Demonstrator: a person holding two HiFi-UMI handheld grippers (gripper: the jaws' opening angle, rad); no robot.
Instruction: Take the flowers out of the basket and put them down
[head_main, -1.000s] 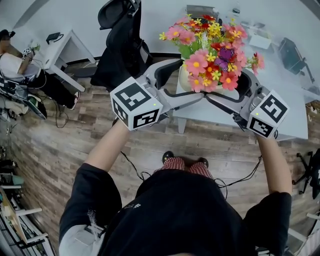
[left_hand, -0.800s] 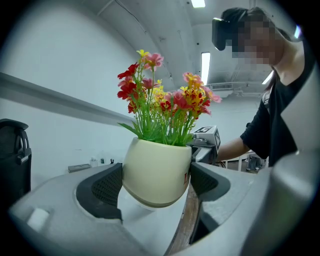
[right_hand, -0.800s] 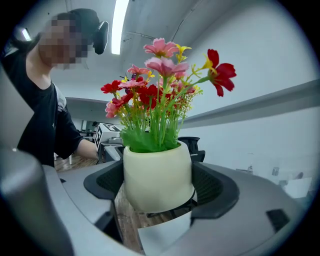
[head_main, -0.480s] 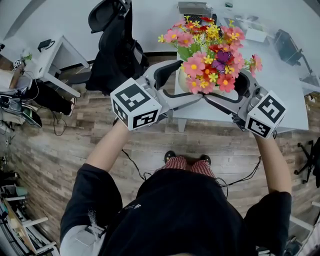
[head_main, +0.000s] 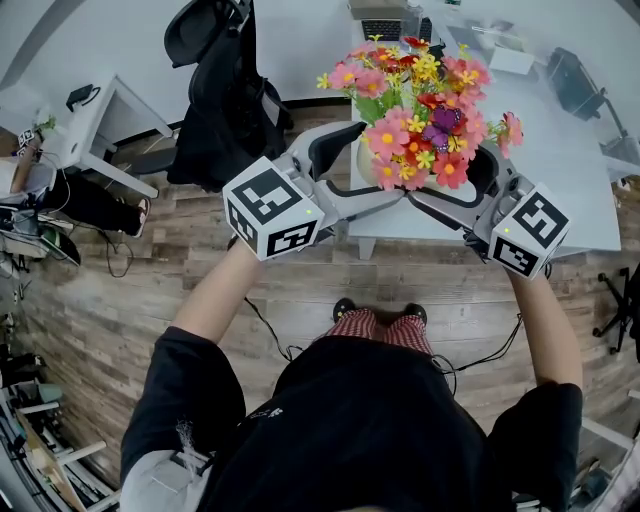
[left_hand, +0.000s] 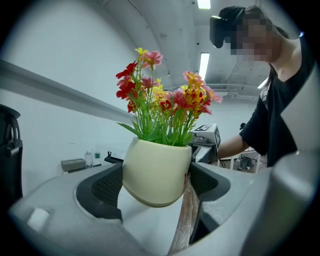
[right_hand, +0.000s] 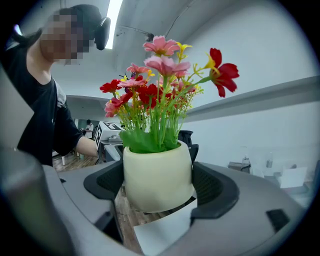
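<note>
Not much has changed in the last second. In the head view the wood floor (head_main: 100, 300), the white worktop (head_main: 570, 190) at upper right and the black chair (head_main: 225, 110) at upper left have all slid a little up and left. The bouquet sits at almost the same spot, upper middle of the frame. So I'd say the person is just shuffling along with the load, not lowering it yet.

The left hand-held gripper (head_main: 380, 165) and the right hand-held gripper (head_main: 455, 185) are both clamped on the cream pot (right_hand: 157, 175), one from each side, same as before. Each gripper view shows its pads pressed against the pot wall. The flowers (head_main: 425, 110) stand in that pot, up in the air and touching nothing else.

No basket anywhere in view, so the take-out part looks done to me and only the put-down is left. In the right gripper view I can see both floor and a corner of worktop under the pot, so it hangs about over the near edge. In the left gripper view it looks a bit tilted. My guess: move further in and level it before letting go.
</note>
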